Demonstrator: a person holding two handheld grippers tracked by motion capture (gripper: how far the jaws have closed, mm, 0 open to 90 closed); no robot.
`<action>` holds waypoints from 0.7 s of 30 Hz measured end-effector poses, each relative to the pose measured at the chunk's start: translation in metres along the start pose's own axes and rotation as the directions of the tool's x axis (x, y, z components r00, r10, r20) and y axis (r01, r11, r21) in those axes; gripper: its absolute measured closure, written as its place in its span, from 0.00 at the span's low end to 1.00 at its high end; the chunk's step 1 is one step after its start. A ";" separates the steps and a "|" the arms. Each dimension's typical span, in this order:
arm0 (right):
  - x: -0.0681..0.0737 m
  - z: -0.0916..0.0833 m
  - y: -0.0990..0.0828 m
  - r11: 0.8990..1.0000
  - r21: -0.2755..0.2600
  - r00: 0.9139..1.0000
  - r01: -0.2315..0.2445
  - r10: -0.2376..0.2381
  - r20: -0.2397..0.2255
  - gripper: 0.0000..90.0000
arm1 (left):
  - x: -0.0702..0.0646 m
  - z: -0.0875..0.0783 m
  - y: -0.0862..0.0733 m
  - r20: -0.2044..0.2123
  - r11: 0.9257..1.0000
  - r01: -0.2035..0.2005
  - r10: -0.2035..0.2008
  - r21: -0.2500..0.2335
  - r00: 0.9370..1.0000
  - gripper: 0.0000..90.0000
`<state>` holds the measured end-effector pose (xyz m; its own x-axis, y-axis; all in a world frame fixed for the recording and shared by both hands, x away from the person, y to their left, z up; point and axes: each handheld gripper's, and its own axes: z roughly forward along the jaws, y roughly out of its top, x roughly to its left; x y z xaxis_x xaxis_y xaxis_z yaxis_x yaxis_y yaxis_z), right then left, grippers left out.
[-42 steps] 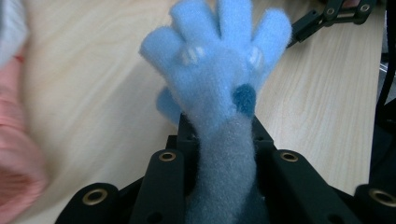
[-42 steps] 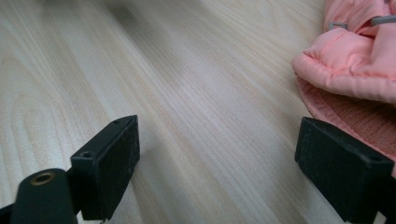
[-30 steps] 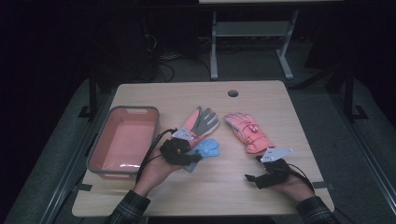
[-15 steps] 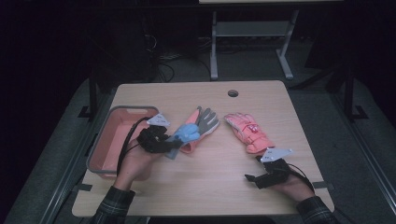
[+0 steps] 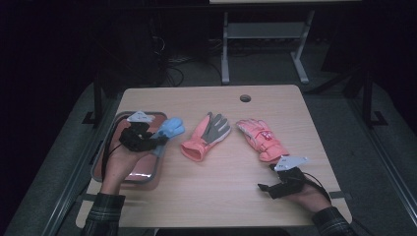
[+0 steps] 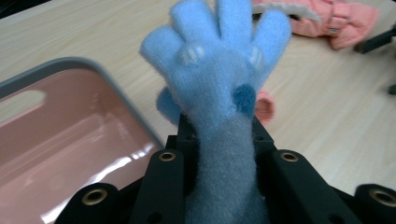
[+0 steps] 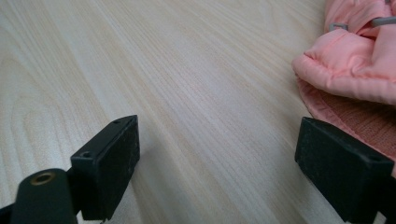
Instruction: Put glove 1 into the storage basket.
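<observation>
A fuzzy blue glove (image 5: 172,129) (image 6: 219,70) sticks out of my left gripper (image 5: 156,140) (image 6: 219,140), whose jaws are shut on its cuff. That gripper hangs over the right rim of the pink tray (image 5: 125,179) (image 6: 93,70). On the table lie two pink gloves: one with a grey palm (image 5: 206,135) at the middle, and one back up (image 5: 260,137) (image 7: 355,60) to its right. My right gripper (image 5: 263,188) (image 7: 217,154) rests near the front right edge, open, with bare wood between its jaws and the second pink glove's cuff by its right jaw.
The wooden table (image 5: 221,196) has a round cable hole (image 5: 245,98) near its far edge. The tray sits at the table's left side. Behind the table stand a metal frame and cables on a dark floor.
My left gripper has carried the blue glove left and a little up, from beside the grey-palmed glove to over the tray's right rim. The right gripper has stayed put.
</observation>
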<state>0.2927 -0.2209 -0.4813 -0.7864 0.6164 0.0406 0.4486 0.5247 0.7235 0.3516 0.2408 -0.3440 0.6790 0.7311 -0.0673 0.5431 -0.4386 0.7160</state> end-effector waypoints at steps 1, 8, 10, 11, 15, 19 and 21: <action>0.000 0.000 0.000 1.000 0.000 1.000 0.000 0.000 0.000 0.15 | 0.004 -0.001 0.000 -0.011 1.000 0.003 -0.003 0.003 1.000 0.81; 0.000 0.000 0.000 1.000 0.000 1.000 -0.001 0.001 0.000 0.15 | 0.031 -0.002 -0.003 -0.082 0.999 0.043 -0.042 0.000 0.996 0.81; 0.000 0.000 0.000 1.000 0.000 1.000 -0.001 0.001 0.000 0.15 | 0.038 -0.003 -0.004 -0.102 0.998 0.057 -0.057 -0.002 0.993 0.81; 0.000 0.000 0.000 1.000 0.000 1.000 0.000 0.000 0.000 0.15 | 0.042 -0.002 -0.004 -0.109 0.998 0.066 -0.066 -0.003 0.992 0.81; 0.000 0.000 0.000 1.000 0.000 1.000 -0.001 0.001 0.000 0.15 | 0.055 0.003 -0.006 -0.148 0.996 0.086 -0.082 0.024 0.986 0.81; 0.000 0.000 0.000 1.000 0.000 1.000 -0.001 0.001 0.000 0.15 | 0.069 0.016 -0.013 -0.171 0.991 0.111 -0.098 0.069 0.980 0.81; 0.000 0.000 0.000 1.000 0.000 1.000 -0.002 0.002 0.000 0.15 | 0.075 0.025 -0.017 -0.182 0.988 0.117 -0.098 0.099 0.978 0.81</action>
<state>0.2927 -0.2208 -0.4813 -0.7858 0.6170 0.0418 0.4499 0.5239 0.7233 0.4059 0.2899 -0.3785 0.5214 0.8533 -0.0092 0.6653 -0.3998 0.6305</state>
